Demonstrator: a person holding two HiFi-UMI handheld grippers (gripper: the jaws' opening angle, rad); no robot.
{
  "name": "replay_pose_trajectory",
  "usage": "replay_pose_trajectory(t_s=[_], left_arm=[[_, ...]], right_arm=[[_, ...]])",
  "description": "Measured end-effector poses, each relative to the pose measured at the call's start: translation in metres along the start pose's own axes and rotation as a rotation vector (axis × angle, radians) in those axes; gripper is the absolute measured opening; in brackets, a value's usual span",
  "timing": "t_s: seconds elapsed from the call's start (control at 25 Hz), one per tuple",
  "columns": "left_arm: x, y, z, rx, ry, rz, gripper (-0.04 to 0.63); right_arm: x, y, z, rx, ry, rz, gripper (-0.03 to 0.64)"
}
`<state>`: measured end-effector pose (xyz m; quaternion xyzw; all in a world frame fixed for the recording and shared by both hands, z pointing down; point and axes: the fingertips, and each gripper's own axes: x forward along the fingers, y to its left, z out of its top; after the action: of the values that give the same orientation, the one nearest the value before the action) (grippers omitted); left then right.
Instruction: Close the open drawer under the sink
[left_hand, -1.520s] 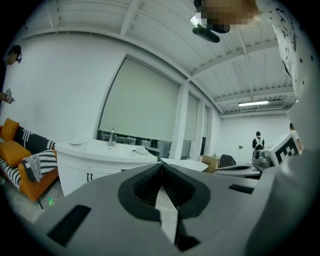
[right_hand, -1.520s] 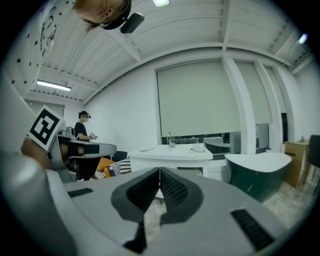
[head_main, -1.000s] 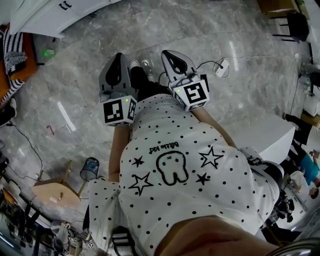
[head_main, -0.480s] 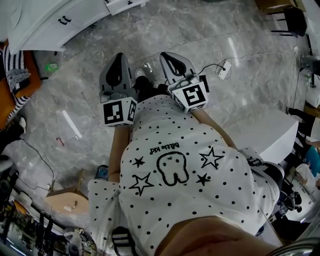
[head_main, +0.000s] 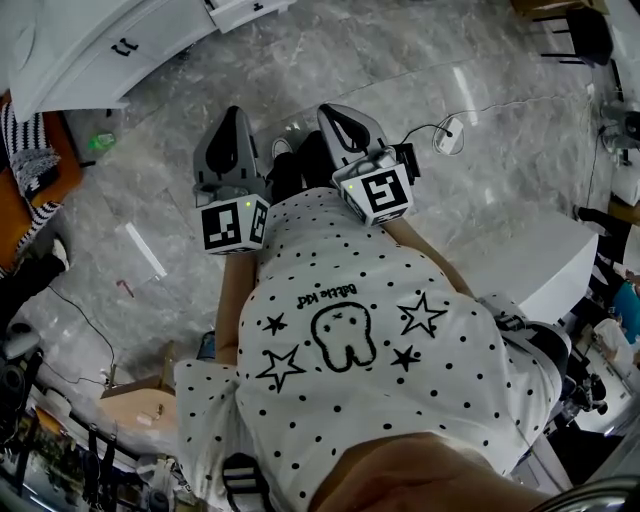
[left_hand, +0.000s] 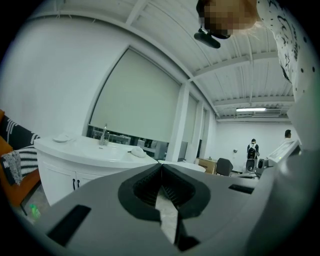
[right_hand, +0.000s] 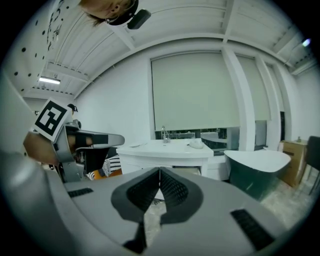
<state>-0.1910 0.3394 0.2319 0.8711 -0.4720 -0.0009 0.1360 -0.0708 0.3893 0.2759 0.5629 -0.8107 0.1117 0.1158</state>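
The white drawer (head_main: 245, 12) juts out from the black-handled sink cabinet (head_main: 80, 55).

**Drawer out of my sight**

In the head view the sink cabinet (head_main: 90, 50) runs off the top left edge. In the right gripper view my right gripper (right_hand: 159, 172) covers its lower front, so I cannot tell how the drawer stands. A far person (left_hand: 253, 150) is too small to make out.
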Motion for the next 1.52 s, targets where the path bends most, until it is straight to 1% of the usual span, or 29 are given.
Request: replay_pose_trajectory(t_s=[0.12,0.28,0.52,0.72,1.08,1.32,1.52], left_arm=[[0.007,0.003,-0.003,-0.012,0.002,0.009,0.006],[0.017,0.008,0.000,-0.032,-0.007,0.043,0.006],[0.047,0.005,0.010,-0.041,-0.025,0.089,0.006],[0.077,-0.002,0.018,-0.036,-0.049,0.120,0.006],[0.117,-0.010,0.021,-0.027,-0.086,0.175,0.006],[0.129,-0.009,0.018,-0.036,-0.075,0.189,0.006],[0.136,0.008,0.022,-0.046,-0.070,0.197,0.006]], right_arm=[[0.009,-0.004,-0.003,-0.005,0.012,0.013,0.014],[0.019,-0.016,0.002,-0.019,0.021,0.038,0.014],[0.037,-0.051,0.016,-0.043,0.027,0.065,0.014],[0.053,-0.085,0.027,-0.053,0.008,0.088,0.015],[0.073,-0.138,0.034,-0.073,-0.006,0.108,0.014],[0.085,-0.150,0.035,-0.066,0.001,0.115,0.014],[0.103,-0.144,0.039,-0.082,0.013,0.123,0.014]])
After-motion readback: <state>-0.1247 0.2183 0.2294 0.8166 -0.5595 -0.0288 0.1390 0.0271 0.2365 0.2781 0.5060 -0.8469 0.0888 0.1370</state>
